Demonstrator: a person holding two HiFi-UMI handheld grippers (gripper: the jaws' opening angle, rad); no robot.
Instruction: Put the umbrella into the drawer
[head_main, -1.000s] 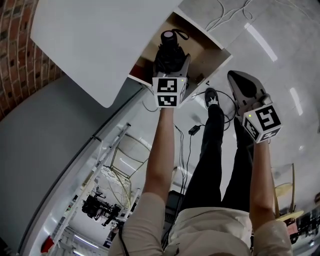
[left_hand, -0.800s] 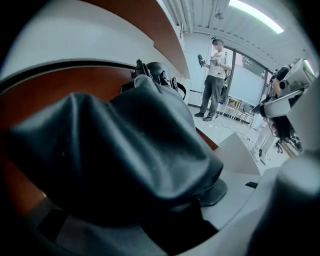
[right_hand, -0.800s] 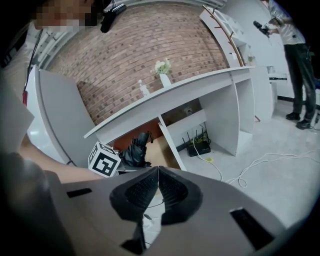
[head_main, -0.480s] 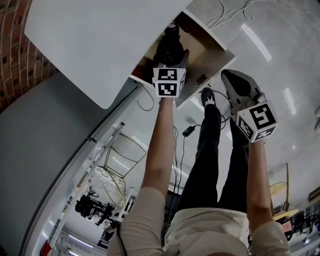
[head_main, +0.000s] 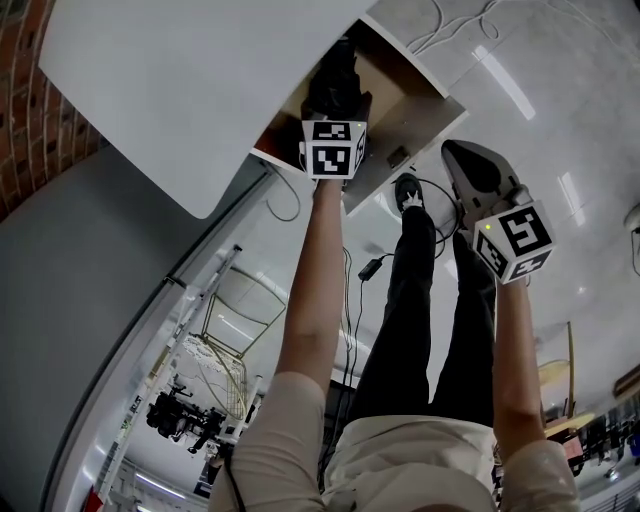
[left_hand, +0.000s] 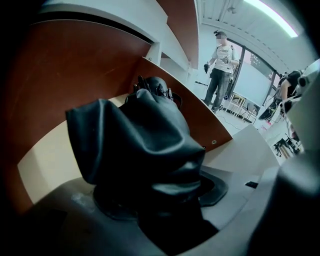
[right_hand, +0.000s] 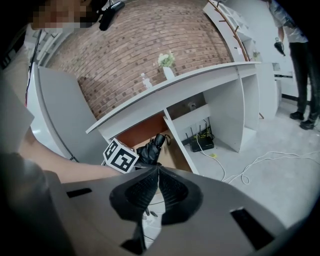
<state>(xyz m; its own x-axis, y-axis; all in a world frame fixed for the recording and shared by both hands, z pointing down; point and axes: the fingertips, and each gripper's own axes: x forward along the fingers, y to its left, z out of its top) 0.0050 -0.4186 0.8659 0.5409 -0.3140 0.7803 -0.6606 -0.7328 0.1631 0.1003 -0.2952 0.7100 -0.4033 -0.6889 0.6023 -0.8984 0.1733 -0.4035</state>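
Gripping the folded black umbrella (left_hand: 145, 145) in the left claw (left_hand: 165, 197): jaws wide round the bunched canopy, with loose fabric bulging out above them. Angled steeply down, handle end leading into the open drawer (left_hand: 47, 165).

In the head view, sitting at top centre over the drawer's wooden box, just below the edge of the white desk (head_main: 170, 80). In the left gripper view, handle end already past the brown side wall and above the pale drawer floor. Can't tell whether touching that floor.

Right claw (right_hand: 156, 187): clenched shut, nothing between the jaws. Parked at the right of the head view, well apart from the drawer and doing no work.

Step in hand, as a judgement: the placing itself. Inside the drawer's outline but not let go, so most of the way there with the release left to do.

Next move calls for:
- Bringing the umbrella down to rest on the drawer floor.
- Laying it flatter rather than nose-first, to fit its length inside the box.
- Opening the left claw, then backing out along the same line.
- Watching for loose canopy fabric catching on the jaws during withdrawal.

No closing asked for in the task; right claw free for it if wanted.

Background only: standing person (left_hand: 220, 65) at upper right of the left gripper view, router (right_hand: 202, 142) on the low shelf right of the drawer in the right gripper view.
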